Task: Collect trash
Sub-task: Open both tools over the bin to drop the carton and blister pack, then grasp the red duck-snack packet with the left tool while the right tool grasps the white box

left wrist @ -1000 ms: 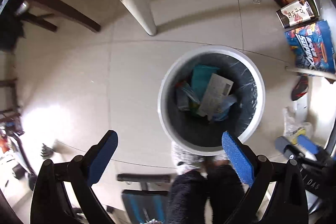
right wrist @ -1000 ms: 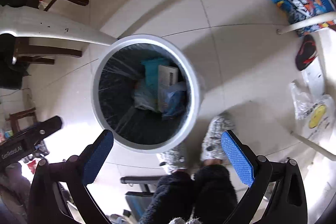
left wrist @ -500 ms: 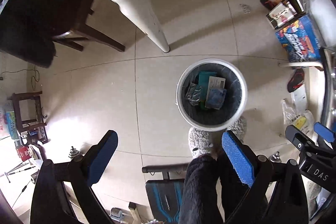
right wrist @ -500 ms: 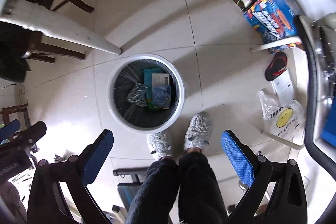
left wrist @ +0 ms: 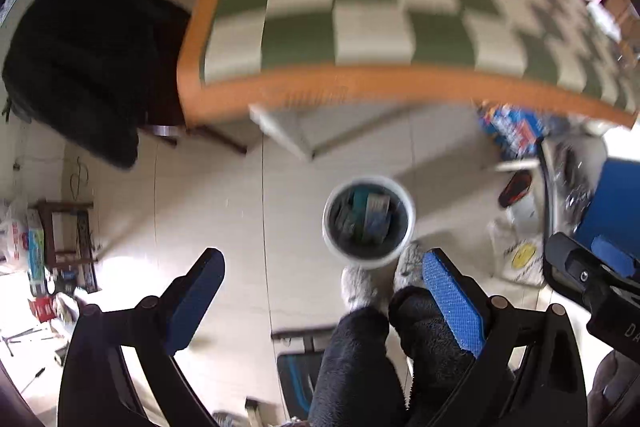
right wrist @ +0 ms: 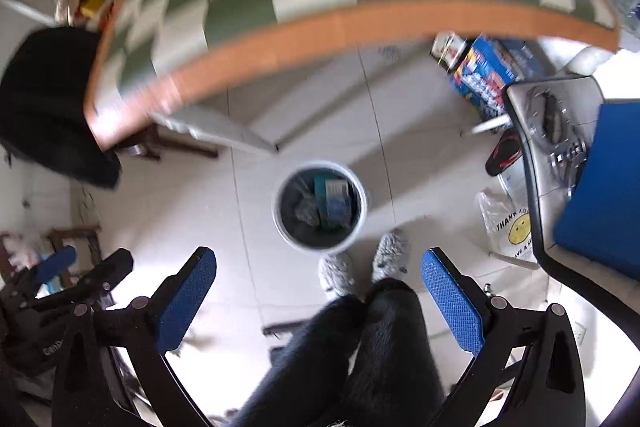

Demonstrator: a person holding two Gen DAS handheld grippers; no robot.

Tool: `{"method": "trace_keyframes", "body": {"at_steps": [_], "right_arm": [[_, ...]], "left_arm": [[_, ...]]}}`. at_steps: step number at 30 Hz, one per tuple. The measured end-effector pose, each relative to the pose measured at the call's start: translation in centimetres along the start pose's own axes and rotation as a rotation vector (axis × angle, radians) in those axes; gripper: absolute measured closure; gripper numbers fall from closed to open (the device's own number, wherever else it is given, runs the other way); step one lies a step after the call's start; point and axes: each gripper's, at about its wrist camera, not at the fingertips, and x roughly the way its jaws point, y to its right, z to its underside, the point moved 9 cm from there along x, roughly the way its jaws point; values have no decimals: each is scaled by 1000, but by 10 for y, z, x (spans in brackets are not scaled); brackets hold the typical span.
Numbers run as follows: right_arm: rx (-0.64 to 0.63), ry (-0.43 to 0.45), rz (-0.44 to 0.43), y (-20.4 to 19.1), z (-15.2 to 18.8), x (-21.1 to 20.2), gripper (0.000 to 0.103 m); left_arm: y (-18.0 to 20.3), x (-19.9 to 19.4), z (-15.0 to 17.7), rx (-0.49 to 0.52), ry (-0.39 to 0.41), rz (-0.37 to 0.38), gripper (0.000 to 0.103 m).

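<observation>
Your left gripper (left wrist: 322,295) is spread wide and holds nothing. Your right gripper (right wrist: 318,299) is spread wide too, also empty. Both hang high over the pale, shiny tile floor (left wrist: 208,195). The round white trash bin (right wrist: 319,207) stands on that floor, just in front of your 2 fuzzy grey slippers (right wrist: 362,267). It has a dark liner and holds teal and blue wrappers (right wrist: 330,201). Bare floor lies open to the bin's left. The counter (left wrist: 360,7) has a green and white checked top with an orange edge, and that edge sits past the bin. The counter looks blurry.
</observation>
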Motion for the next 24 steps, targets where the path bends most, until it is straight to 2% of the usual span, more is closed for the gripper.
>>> {"method": "trace_keyframes", "body": {"at_steps": [4,9,14,19,20,21,22,23,24], "right_arm": [[62,68,-21,7,-46,-42,0],[110,140,-2,45,-123,-80,0],[151,169,-4,107,-232,-98,0],[172,182,-17,164,-366,-98,2],[173,192,-21,171,-388,-97,5],[172,200,-25,183,-419,-96,17],[173,202,-23,190,-437,-93,35],[175,204,-16,201,-460,-90,41],[176,201,-8,210,-479,-85,43]], "left_arm": [[14,-26,-57,4,78,-3,2],[47,-47,-144,0,134,-16,2],[93,-51,-239,-34,151,-18,2],[156,-30,-328,-133,65,63,2],[170,-23,-340,-149,45,93,3],[189,-12,-357,-171,16,137,3],[207,0,-372,-192,-16,178,3],[220,9,-381,-207,-39,210,3],[238,22,-394,-234,-73,254,3]]}}
